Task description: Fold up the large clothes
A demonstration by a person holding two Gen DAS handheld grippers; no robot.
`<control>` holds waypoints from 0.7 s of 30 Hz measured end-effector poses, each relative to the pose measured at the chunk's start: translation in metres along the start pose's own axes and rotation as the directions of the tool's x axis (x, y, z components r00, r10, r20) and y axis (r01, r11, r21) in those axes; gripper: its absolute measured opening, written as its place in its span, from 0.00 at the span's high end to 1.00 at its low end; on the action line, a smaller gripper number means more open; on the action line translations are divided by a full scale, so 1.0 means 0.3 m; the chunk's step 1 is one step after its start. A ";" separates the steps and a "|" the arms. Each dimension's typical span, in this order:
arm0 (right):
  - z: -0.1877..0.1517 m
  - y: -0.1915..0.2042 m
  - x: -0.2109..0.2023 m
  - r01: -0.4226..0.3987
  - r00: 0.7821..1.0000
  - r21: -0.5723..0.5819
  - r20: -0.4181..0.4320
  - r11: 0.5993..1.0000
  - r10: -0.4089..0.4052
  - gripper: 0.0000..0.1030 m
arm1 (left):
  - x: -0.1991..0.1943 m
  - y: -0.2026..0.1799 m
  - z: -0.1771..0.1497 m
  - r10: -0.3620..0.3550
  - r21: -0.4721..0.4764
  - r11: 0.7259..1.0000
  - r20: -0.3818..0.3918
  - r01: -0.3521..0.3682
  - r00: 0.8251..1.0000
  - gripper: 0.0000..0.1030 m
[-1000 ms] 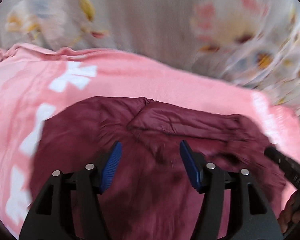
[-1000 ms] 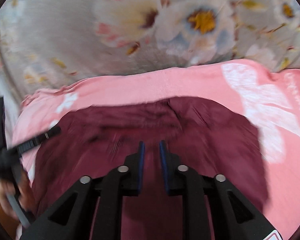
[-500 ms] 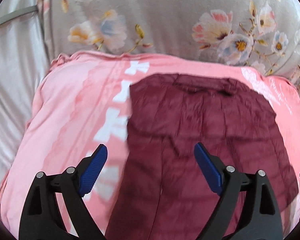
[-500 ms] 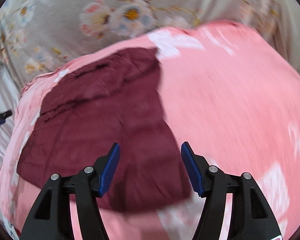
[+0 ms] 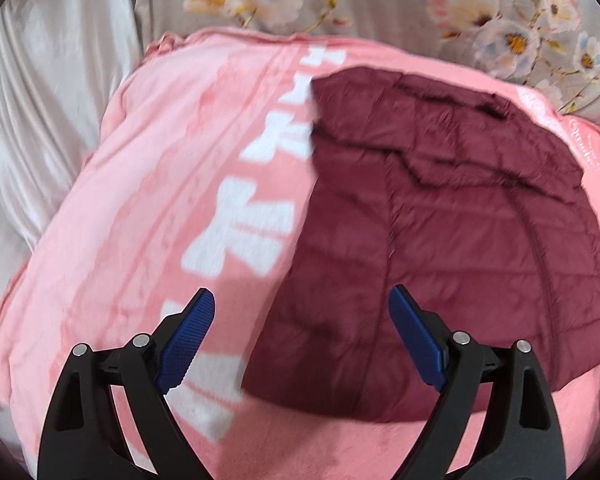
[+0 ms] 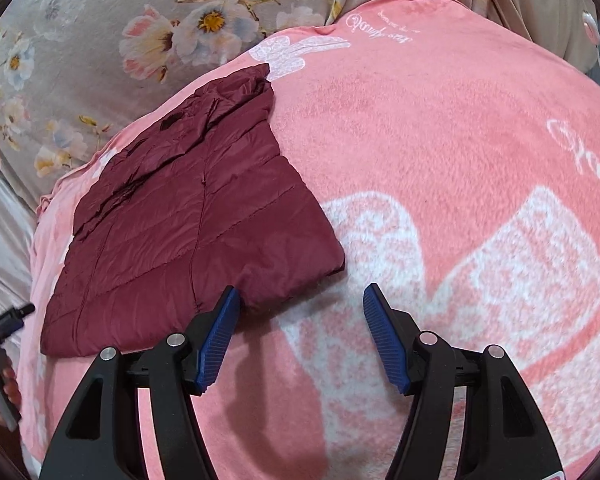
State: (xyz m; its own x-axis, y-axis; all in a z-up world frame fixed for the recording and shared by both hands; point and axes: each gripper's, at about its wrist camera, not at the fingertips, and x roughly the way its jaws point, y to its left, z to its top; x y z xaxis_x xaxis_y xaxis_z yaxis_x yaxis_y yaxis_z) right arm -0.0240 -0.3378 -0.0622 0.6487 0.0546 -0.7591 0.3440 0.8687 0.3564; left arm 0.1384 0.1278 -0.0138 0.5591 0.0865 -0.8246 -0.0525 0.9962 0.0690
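Observation:
A dark red quilted jacket lies folded into a flat rectangle on a pink blanket. My left gripper is open and empty, raised above the jacket's near left edge. In the right wrist view the jacket lies to the left. My right gripper is open and empty, held above the blanket just beyond the jacket's near right corner. The other gripper's tip shows at the left edge of that view.
The pink blanket has white patterns and covers a bed. A grey floral sheet lies behind it. Pale satin fabric lies to the left of the blanket.
Both grippers have pulled back and up from the jacket. The right gripper went from shut to open and swung right. The left gripper opened wider. The jacket lies flat and released.

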 end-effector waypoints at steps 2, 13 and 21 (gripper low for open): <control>0.001 0.004 0.004 -0.010 1.000 0.019 0.009 1.000 0.009 0.34 | 0.036 0.021 -0.037 -0.017 -0.024 1.000 -0.037 0.016 0.999 0.16; 0.046 0.029 0.060 -0.072 0.997 0.121 0.039 0.990 0.068 0.47 | 0.145 0.133 -0.136 -0.233 -0.228 0.950 -0.067 0.212 0.970 0.15; 0.051 0.082 -0.009 -0.099 0.993 0.060 0.077 0.993 0.094 0.95 | 0.099 0.160 -0.135 -0.370 -0.274 0.900 -0.066 0.340 0.927 0.94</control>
State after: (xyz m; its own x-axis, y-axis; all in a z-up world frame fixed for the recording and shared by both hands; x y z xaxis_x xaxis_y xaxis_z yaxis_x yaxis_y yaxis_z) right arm -0.0068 -0.3240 -0.0432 0.7287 0.0978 -0.6778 0.3183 0.8280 0.4616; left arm 0.1191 0.1781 -0.0576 0.4829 -0.2890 -0.8266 -0.0836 0.9244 -0.3720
